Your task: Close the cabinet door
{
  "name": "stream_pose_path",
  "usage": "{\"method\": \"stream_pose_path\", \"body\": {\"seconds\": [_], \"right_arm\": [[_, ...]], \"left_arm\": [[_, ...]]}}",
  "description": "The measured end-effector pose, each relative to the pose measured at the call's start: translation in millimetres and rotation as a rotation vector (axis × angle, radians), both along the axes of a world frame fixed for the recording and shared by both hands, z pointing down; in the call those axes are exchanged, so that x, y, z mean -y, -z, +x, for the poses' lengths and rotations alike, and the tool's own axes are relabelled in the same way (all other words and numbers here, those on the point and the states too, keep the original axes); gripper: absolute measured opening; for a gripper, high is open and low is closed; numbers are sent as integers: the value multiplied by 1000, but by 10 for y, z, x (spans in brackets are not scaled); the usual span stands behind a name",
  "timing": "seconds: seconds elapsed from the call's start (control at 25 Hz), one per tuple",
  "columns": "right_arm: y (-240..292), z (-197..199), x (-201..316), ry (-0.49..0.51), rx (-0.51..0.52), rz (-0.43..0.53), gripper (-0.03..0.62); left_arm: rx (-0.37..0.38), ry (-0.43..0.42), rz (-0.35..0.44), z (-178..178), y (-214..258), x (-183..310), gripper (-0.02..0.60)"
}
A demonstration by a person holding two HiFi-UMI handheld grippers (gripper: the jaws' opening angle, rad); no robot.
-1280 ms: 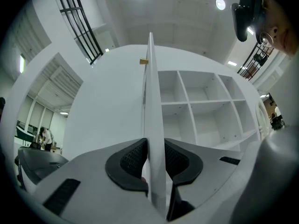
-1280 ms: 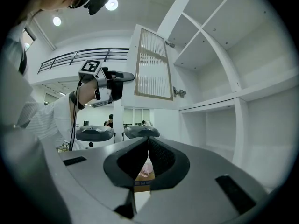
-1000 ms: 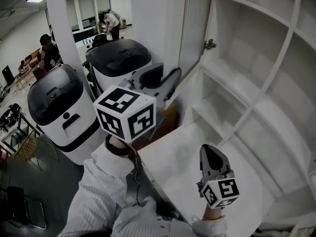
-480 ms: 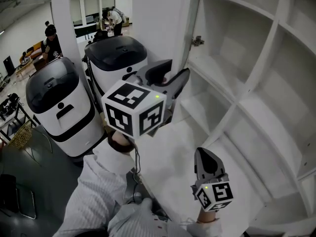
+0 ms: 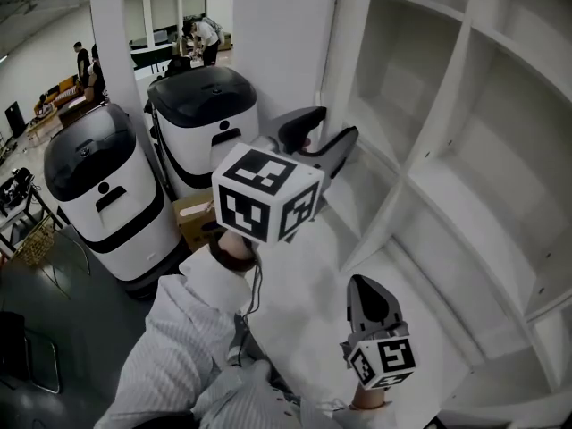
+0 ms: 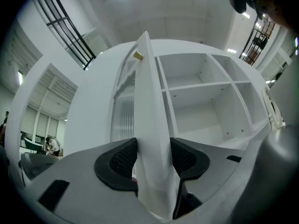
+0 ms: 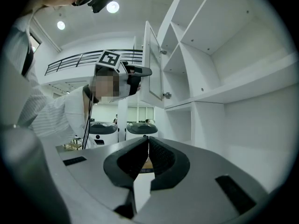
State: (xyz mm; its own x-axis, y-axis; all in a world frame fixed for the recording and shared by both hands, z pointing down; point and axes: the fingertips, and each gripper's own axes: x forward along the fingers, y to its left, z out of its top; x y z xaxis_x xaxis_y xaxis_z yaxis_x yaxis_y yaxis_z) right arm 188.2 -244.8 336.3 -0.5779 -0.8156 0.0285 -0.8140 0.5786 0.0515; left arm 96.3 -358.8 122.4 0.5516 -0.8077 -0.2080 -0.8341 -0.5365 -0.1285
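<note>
The white cabinet door (image 5: pixel 279 52) stands open, its free edge toward me, hinged on the white shelf cabinet (image 5: pixel 447 177). My left gripper (image 5: pixel 329 125) straddles that edge. In the left gripper view the door's edge (image 6: pixel 149 125) runs between the two black pads, which do not clearly press on it; the left gripper (image 6: pixel 153 155) is open and its jaws have just been opening. The right gripper (image 5: pixel 365 284) hangs low in front of the shelves, shut with nothing in it. In the right gripper view the right gripper (image 7: pixel 148 141) points past the door (image 7: pixel 152 69).
Two white machines with black lids (image 5: pixel 98 177) (image 5: pixel 201 105) stand left of the door, a cardboard box (image 5: pixel 192 217) between them and the cabinet. A white ledge (image 5: pixel 304 302) lies under my arms. People (image 5: pixel 201 34) stand far back in the room.
The left gripper has moved right toward the cabinet and its jaws have spread wider. The door now shows more edge-on. The right gripper has drifted a little left and lower in the head view.
</note>
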Motion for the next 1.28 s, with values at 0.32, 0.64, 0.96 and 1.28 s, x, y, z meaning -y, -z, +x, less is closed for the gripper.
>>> {"method": "stream_pose_path", "body": {"seconds": [0.32,0.64,0.96,1.28], "right_arm": [[2,327,3,-41,25,7,14],[-57,508,-17,-76,66,-4,14],[-210,594,1,-90,104,-27,14],[-240,675,12,-99,118,-33,12]], "left_arm": [[14,9,5,315,-9,103,228],[12,-15,4,530,-2,155,236],[25,-38,-7,693,-36,230,235],[15,-55,-24,821,-11,320,235]]}}
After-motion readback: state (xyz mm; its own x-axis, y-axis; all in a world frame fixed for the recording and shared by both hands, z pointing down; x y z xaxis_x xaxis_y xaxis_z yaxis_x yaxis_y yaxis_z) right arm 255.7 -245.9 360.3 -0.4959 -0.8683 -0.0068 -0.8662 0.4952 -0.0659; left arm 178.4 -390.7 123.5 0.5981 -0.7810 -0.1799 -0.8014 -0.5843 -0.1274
